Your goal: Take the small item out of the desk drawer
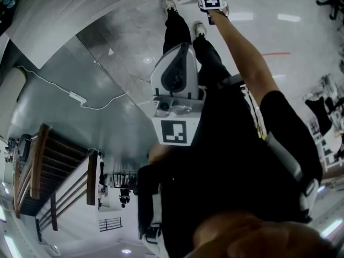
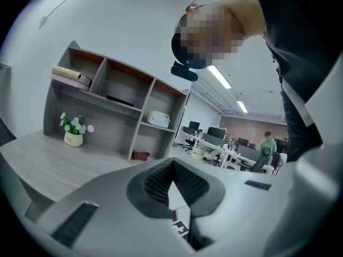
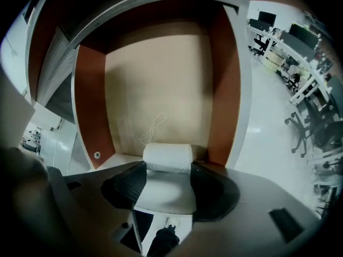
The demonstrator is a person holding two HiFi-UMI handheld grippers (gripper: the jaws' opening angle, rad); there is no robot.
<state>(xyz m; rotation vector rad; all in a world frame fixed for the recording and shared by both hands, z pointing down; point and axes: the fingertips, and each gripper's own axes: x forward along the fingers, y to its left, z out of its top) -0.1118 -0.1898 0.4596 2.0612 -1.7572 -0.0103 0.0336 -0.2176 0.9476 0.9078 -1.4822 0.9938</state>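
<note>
In the drawer [image 3: 88, 106], the thread spool [image 3: 167, 155] lies crosswise just ahead of the spread right claw [image 3: 168, 169]; left claw [image 2: 172, 165] pressed together, empty

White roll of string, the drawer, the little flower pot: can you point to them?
white roll of string [image 3: 167, 157]: right gripper view, middle of its wound side.
drawer [image 3: 91, 100]: right gripper view, its brown left wall.
flower pot [image 2: 73, 138]: left gripper view, front of the pot.

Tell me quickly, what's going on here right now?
A person has the right gripper in the open desk drawer, where a white thread spool lies. Its jaws flank the spool's ends, but whether they are gripping it is unclear. The left gripper is shut and empty, up near the body.
</note>
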